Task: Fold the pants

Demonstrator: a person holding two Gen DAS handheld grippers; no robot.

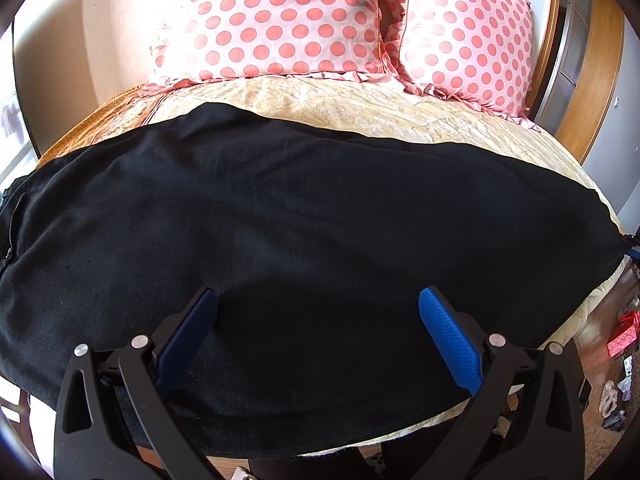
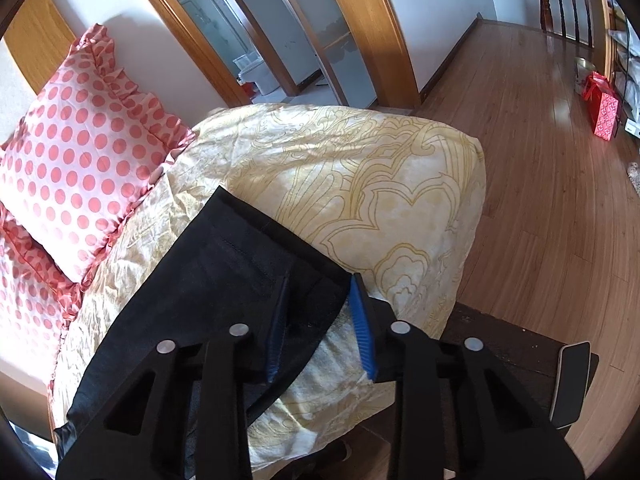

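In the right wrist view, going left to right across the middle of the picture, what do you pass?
Polka-dot pillow → black pants → yellow patterned bedcover → wooden floor → red gift bag.

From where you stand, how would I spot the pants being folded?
Look at the bed with the cream and yellow cover and the two spotted pink pillows. Across the cover lies one wide black cloth, the pants, the only dark, plain thing there.
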